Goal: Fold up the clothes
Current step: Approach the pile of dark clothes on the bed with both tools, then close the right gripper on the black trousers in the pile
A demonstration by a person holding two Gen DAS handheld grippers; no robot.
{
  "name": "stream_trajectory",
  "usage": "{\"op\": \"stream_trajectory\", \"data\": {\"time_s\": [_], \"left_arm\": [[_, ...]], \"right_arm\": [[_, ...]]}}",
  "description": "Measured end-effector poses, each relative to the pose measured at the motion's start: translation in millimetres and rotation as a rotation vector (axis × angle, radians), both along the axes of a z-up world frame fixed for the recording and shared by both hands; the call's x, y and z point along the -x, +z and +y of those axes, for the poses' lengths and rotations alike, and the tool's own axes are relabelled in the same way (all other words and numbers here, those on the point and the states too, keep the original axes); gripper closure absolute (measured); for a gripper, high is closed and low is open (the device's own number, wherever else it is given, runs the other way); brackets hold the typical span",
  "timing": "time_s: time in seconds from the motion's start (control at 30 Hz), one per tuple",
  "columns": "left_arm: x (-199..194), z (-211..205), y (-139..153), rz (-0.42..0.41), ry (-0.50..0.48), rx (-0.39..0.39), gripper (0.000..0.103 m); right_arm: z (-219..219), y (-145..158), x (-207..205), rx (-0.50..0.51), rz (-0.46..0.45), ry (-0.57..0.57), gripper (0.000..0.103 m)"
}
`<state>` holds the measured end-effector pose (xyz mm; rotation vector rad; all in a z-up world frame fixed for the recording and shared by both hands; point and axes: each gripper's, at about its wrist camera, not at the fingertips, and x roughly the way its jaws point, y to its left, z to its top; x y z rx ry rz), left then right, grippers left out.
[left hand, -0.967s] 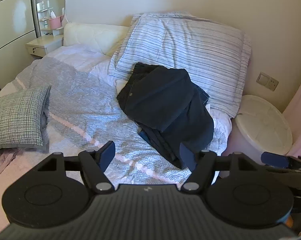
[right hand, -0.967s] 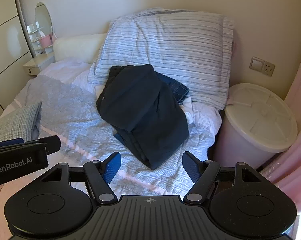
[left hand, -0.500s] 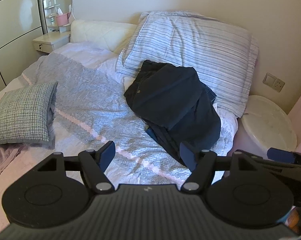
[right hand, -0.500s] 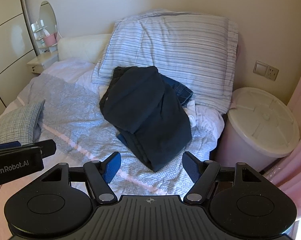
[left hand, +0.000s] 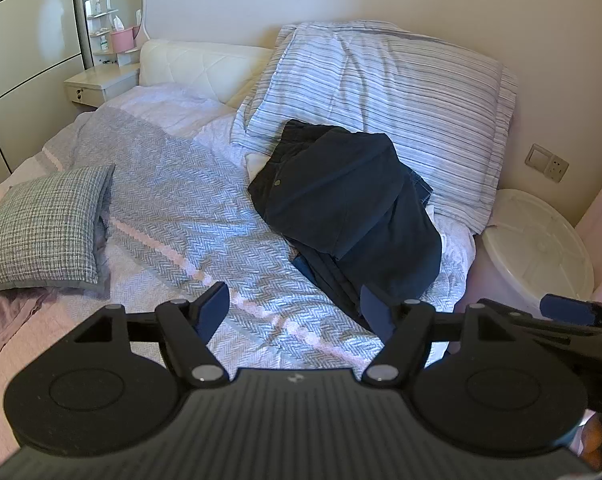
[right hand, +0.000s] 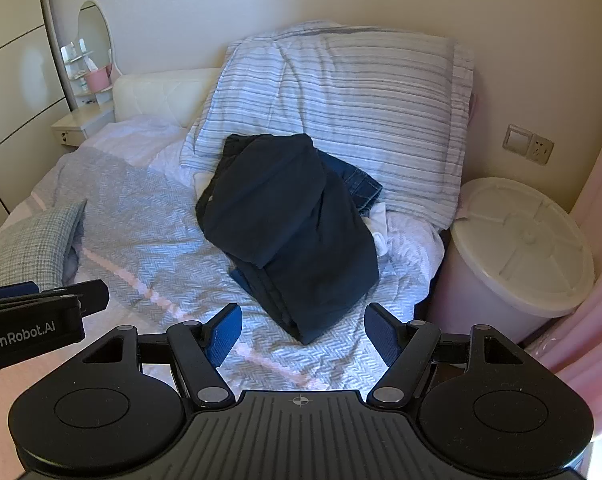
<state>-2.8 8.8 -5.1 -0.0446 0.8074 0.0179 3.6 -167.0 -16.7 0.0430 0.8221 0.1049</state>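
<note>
A bed (left hand: 173,208) under a grey herringbone cover fills both views, running from 9 o'clock toward the centre. A large striped pillow (left hand: 385,96) leans against the wall at 12 to 1 o'clock. Resting against its lower edge, near the centre of each view, lies the pile of dark navy clothes (left hand: 349,208), loosely heaped, with a bit of blue denim (right hand: 359,182) and a scrap of white cloth showing at its 3 o'clock side in the right wrist view. At 3 o'clock beside the bed stands a white lidded bin (right hand: 521,240). A small checked cushion (left hand: 45,224) lies on the cover at 9 o'clock. The left gripper (left hand: 295,310) sits at 6 o'clock, its jaws spread wide with nothing between them, short of the pile. The right gripper (right hand: 303,334) likewise hangs spread wide and empty at 6 o'clock, just before the pile's near end.
</note>
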Motion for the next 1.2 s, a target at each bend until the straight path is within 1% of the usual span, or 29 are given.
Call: {"op": "stream_trajectory", "data": {"time_s": [0.2, 0.33, 0.43, 0.53, 0.67, 0.83, 0.9, 0.97, 1.13, 1.2], "left_arm": [[1, 1, -4, 0.002, 0.009, 0.013, 0.033], [-4, 3, -6, 0.011, 0.021, 0.009, 0.033], [-7, 5, -7, 0.015, 0.030, 0.007, 0.033], [-13, 7, -8, 0.018, 0.043, 0.001, 0.030], [-23, 6, -13, 0.030, 0.048, -0.007, 0.028], [-41, 1, -26, 0.068, 0.047, -0.006, 0.028], [-51, -2, -31, 0.085, 0.044, -0.003, 0.028], [-61, -3, -36, 0.099, 0.045, 0.002, 0.028], [-93, -5, -51, 0.150, 0.075, 0.033, 0.028], [-109, -7, -58, 0.168, 0.085, 0.037, 0.028]], "right_arm": [[-3, 1, -5, 0.009, 0.008, 0.003, 0.032], [-3, 1, -9, 0.016, -0.005, 0.025, 0.032], [-2, 1, -11, 0.011, -0.032, 0.050, 0.032], [-2, 1, -14, -0.007, -0.070, 0.069, 0.032], [-5, -2, -24, -0.033, -0.095, 0.098, 0.032], [-13, -16, -40, -0.037, -0.056, 0.133, 0.032], [-18, -24, -49, -0.036, -0.025, 0.140, 0.032], [-23, -32, -60, -0.033, 0.012, 0.145, 0.032], [-41, -48, -97, -0.072, 0.083, 0.162, 0.032], [-46, -53, -111, -0.061, 0.105, 0.169, 0.032]]}}
